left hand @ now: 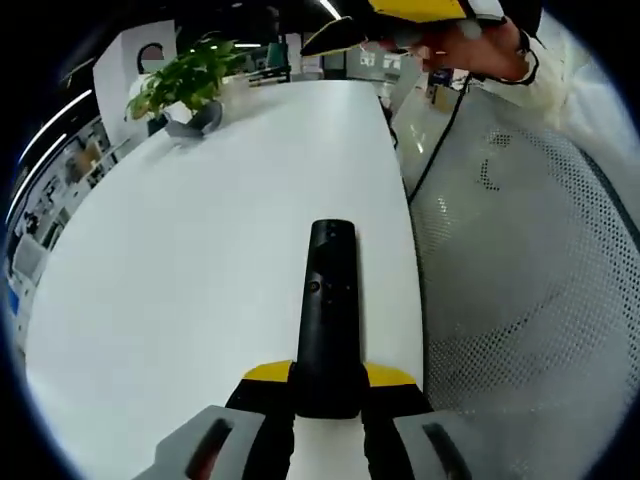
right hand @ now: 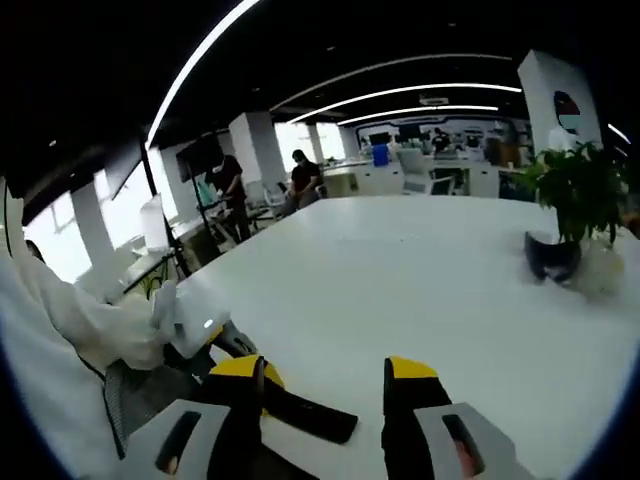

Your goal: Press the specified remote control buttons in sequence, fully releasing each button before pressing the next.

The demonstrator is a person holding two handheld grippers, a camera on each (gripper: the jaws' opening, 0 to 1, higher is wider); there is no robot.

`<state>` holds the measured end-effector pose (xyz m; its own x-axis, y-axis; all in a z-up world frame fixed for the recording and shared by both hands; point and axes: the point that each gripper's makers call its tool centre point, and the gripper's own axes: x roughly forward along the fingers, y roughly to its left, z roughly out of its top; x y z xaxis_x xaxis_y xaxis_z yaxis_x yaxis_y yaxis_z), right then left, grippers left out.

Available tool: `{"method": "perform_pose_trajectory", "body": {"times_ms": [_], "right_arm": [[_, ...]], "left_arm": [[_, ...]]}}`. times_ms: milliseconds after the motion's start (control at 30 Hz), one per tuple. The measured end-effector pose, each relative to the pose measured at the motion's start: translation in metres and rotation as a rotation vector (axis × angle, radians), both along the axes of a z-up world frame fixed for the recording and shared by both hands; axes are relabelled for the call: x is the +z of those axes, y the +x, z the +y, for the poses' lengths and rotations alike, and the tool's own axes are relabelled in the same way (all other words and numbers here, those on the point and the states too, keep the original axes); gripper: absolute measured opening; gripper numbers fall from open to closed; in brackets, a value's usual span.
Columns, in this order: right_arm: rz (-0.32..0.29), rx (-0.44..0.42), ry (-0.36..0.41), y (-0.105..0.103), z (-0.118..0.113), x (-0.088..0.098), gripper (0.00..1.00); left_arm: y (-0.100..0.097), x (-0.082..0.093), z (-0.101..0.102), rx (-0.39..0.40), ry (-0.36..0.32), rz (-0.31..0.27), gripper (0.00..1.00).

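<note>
A long black remote control (left hand: 330, 300) points away from me over the white table (left hand: 200, 260), buttons up. My left gripper (left hand: 330, 380) is shut on its near end, one yellow-tipped jaw on each side. My right gripper (left hand: 390, 20) hangs in the air beyond the remote's far end, held by a hand. In the right gripper view, my right gripper (right hand: 328, 385) is open with nothing between its jaws. Low between them shows the remote (right hand: 310, 415), coming from my left gripper (right hand: 222, 345) in a white-sleeved hand.
A potted plant (left hand: 185, 85) stands at the table's far end, also the potted plant (right hand: 565, 210) to the right. A grey mesh chair (left hand: 520, 280) sits beside the table's right edge. People (right hand: 300, 180) sit at desks far behind.
</note>
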<state>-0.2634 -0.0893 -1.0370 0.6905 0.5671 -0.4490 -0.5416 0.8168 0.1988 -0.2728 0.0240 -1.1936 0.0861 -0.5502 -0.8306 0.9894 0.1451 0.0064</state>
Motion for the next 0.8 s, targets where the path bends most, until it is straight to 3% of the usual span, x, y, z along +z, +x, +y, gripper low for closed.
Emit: {"method": "perform_pose_trajectory", "body": {"times_ms": [67,300,600,800], "right_arm": [[-0.010,-0.034,0.000,0.000,-0.008,-0.001,0.49],[-0.076,-0.117,-0.088,0.006,-0.029,-0.009,0.71],[-0.029,-0.163,-0.106,0.010,-0.043,-0.033,0.75],[-0.062,-0.243,-0.164,0.017,-0.060,-0.036,0.82]], "left_arm": [[0.005,0.000,0.000,-0.008,0.004,0.000,0.24],[0.026,0.002,0.001,-0.039,0.035,-0.025,0.24],[0.063,0.007,0.012,-0.059,0.076,-0.064,0.24],[0.087,0.010,0.017,-0.067,0.092,-0.086,0.24]]}}
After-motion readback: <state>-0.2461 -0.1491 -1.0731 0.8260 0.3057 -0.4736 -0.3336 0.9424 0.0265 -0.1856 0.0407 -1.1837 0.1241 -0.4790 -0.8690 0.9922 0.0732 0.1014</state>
